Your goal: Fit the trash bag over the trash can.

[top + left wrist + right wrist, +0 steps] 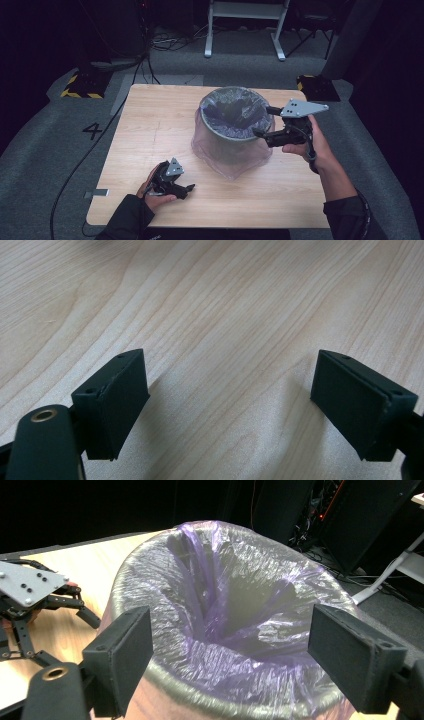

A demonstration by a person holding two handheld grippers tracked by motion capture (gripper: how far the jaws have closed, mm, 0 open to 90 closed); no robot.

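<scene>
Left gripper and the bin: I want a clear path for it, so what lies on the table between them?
Nothing: in the high view only bare table separates the left gripper from the bin.

Bin (235,127): base and lower wall veiled by the purple bag (220,155) draped down its outside; bottom of the interior lost under crumpled film. In the right gripper view its near rim (215,700) is cut off by the lower edge.

Right gripper (263,121): whether its tips touch the bin's rim cannot be told from above.

Left gripper (186,190): body partly covered by the hand; in its own view the outer jaw runs off the right edge.

Person: sleeves cut off at the bottom edge.
</scene>
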